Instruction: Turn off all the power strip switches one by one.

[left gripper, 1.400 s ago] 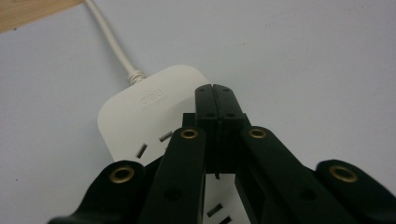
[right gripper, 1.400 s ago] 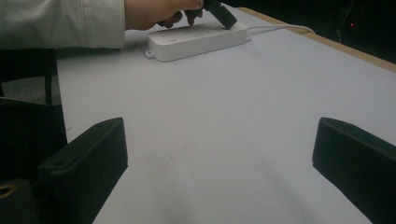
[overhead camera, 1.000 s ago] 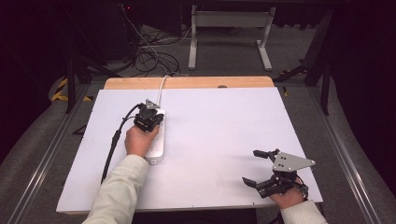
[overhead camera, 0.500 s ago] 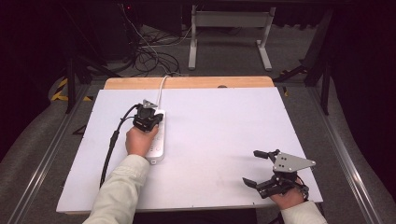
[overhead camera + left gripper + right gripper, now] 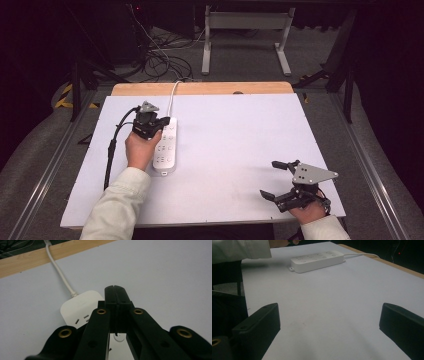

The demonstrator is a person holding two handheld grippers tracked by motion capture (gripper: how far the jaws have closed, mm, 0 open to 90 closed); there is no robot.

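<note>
A white power strip (image 5: 165, 146) lies on the left half of the white table top (image 5: 235, 130), its white cable (image 5: 172, 95) running off over the far wooden edge. My left gripper (image 5: 152, 122) hovers over the strip's far end, held by a hand in a pale sleeve. In the left gripper view its jaws are pressed together, shut with nothing between them (image 5: 116, 291), above the strip's sockets (image 5: 81, 306). My right gripper (image 5: 270, 179) rests near the front right corner, open and empty. Its view looks across bare table toward the power strip (image 5: 317, 259).
A black cable (image 5: 109, 155) trails from the left gripper along the table's left side. A strip of bare wood (image 5: 200, 88) forms the far edge. Beyond it are tangled cables (image 5: 160, 55) and a metal stand (image 5: 245, 40) on the floor.
</note>
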